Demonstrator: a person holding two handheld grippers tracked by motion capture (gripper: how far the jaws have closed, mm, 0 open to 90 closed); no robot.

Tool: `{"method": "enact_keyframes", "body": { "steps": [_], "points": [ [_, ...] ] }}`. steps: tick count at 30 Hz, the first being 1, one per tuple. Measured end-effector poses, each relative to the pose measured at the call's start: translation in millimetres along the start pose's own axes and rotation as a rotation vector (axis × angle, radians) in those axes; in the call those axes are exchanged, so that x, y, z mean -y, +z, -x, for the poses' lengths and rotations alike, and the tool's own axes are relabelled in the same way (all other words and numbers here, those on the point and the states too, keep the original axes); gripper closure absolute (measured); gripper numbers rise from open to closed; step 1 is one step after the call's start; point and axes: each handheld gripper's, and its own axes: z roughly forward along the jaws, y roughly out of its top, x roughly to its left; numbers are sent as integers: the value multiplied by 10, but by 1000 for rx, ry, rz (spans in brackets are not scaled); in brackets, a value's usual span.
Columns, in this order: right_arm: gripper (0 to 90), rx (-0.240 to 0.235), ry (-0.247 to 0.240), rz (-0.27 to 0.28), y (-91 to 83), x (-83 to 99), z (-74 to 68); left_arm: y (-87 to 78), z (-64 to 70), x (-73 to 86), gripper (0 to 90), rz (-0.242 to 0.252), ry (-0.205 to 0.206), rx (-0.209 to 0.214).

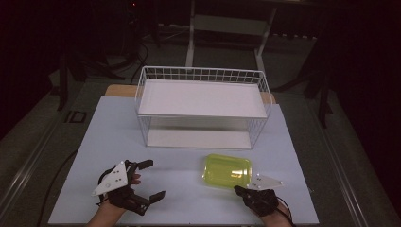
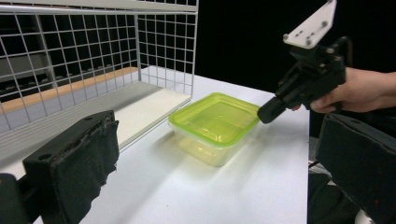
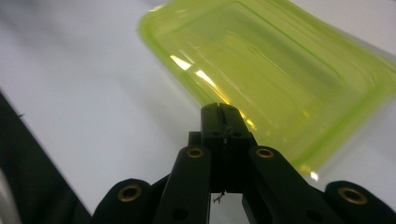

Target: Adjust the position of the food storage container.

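A yellow-green translucent plastic container (image 1: 227, 171) lies on the white table (image 1: 179, 201), in front of the wire basket. My right gripper (image 1: 238, 189) is shut, its tip touching the container's near rim; I see nothing pinched between the jaws. In the right gripper view the closed jaws (image 3: 224, 112) meet at the container (image 3: 280, 70) edge. My left gripper (image 1: 155, 178) stands open to the container's left, empty. In the left gripper view the wide-apart jaws (image 2: 219, 158) frame the container (image 2: 215, 121), with the right gripper (image 2: 267, 114) at its far corner.
A white wire basket (image 1: 142, 90) with a white shelf board across its top and another at its bottom stands at the table's back middle; its mesh (image 2: 168, 46) is close on the left gripper's left. Dark floor and stands surround the table.
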Motion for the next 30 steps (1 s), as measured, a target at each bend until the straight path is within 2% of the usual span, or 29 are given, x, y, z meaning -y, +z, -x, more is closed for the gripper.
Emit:
{"method": "enact_keyframes", "body": {
  "steps": [2, 4, 8, 10, 12, 14, 16, 17, 23, 30],
  "points": [
    [900, 13, -6, -4, 0, 11, 40, 0, -1, -1, 1, 1, -2, 2],
    [900, 4, 9, 2, -7, 11, 69, 1, 1, 0, 1, 0, -1, 1],
    [900, 7, 30, 37, -93, -13, 150, 0, 6, -1, 1, -1, 0, 1],
    [900, 30, 27, 57, -148, -31, 216, 0, 0, 2, 1, 0, -4, 2],
    [900, 58, 43, 69, -192, -41, 348, 1, -5, 3, 1, -1, -3, -1],
    [900, 88, 47, 63, -193, -34, 457, 2, -5, 2, 1, -2, -5, -2],
    [900, 97, 53, 62, -184, -29, 503, 1, -3, 2, 1, -1, -5, -1],
    [900, 109, 57, 53, -146, -18, 571, 1, 2, 3, 1, -1, -4, -3],
    [900, 127, 37, 36, -26, -11, 624, 4, 7, 8, 1, -2, -2, -1],
    [900, 117, 43, 36, 51, -49, 640, 11, 9, 14, 1, -9, -4, 6]
  ]
}}
